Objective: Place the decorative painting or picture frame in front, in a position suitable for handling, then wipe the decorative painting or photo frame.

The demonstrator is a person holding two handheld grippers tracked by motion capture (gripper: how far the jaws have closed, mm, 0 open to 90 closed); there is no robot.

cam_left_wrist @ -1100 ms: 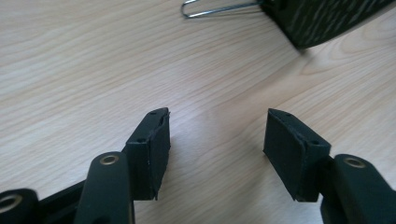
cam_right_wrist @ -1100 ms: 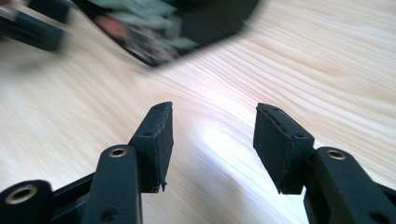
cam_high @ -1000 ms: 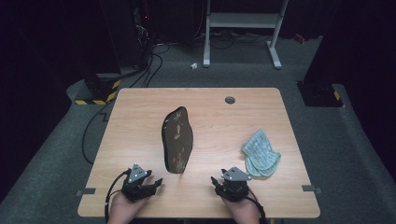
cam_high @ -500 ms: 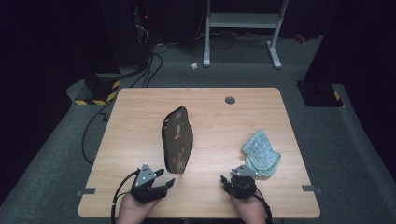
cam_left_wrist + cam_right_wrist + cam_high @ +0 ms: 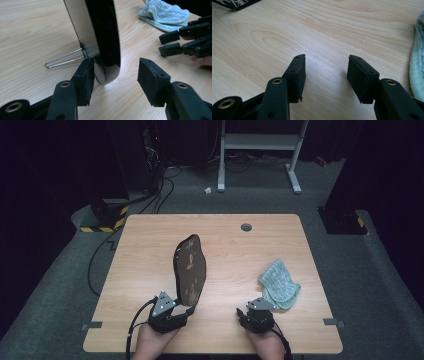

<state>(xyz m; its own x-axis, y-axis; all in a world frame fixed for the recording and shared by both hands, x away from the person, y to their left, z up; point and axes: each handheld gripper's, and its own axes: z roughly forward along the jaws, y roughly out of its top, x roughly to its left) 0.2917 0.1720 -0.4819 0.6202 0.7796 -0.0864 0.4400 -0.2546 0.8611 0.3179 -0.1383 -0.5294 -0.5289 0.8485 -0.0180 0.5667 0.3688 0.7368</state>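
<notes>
While the left claw [image 5: 113,81] had just been closing, its jaws bracketed the near lower edge of the dark oval mirror with a wire stand [image 5: 190,267], which stood tilted on the light wooden counter [image 5: 150,245] at the centre of the high view. In the left gripper view, the left pad [image 5: 85,80] appeared to touch the mirror's rim at lower centre, while the right pad [image 5: 150,80] stood clear, so nothing was gripped yet. A good grasp would likely need the claw centred on the rim before squeezing, lest the mirror be pushed over on its thin wire stand [image 5: 63,58]. The right claw [image 5: 326,75] hovered half open and empty over bare wood, just beside the crumpled pale green cloth [image 5: 280,285] at right of the high view.
</notes>
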